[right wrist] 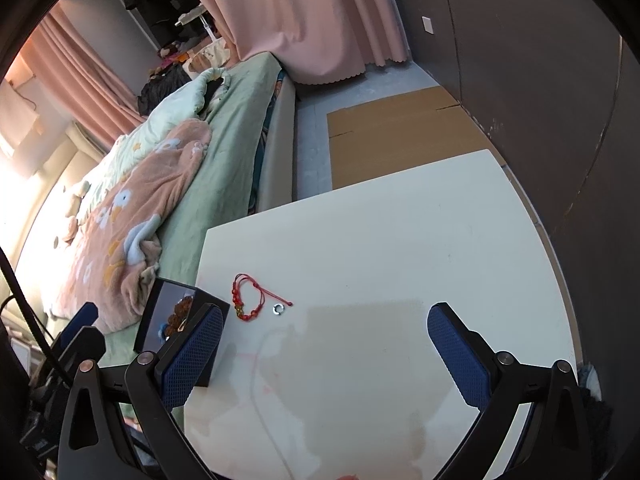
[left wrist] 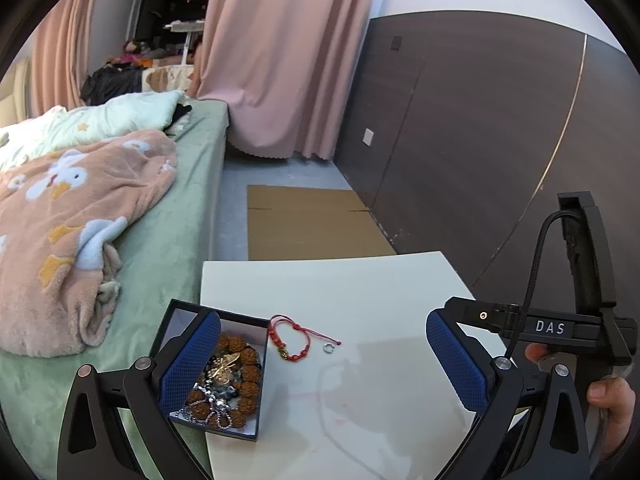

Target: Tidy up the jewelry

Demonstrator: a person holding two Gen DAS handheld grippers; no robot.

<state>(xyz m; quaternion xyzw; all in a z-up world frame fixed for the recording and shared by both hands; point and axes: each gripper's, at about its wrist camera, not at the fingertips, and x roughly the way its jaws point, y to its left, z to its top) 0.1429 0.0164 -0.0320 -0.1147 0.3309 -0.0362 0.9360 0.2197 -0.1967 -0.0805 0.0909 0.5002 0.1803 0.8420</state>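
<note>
A red cord bracelet with red beads and a small gold charm lies flat on the white bench, its loose cord ends trailing toward a small silver ring that sits just beside them, apart from the bracelet's loop. Immediately to the left of the bracelet stands an open dark jewelry box with a pale lining, placed at the bench's left edge so that part of it overhangs toward the bed. Inside the box are large brown seed beads coiled around a gold-coloured ornament and a silvery chain; the exact pieces in that tangle cannot be separated by eye. The left tongs are spread wide and empty, one blue pad over the box, the other over bare bench to the right. The right tongs are likewise spread wide and hold nothing, with the bracelet and ring lying ahead of them and the box partly hidden behind their left pad. A hand grips the handle of the right device at the edge of the left view. Faint stains mark the bench surface near the tongs. Beside the bench runs a bed with a green sheet and a peach patterned blanket; flattened cardboard lies on the floor beyond, before pink curtains and a dark panelled wall.
</note>
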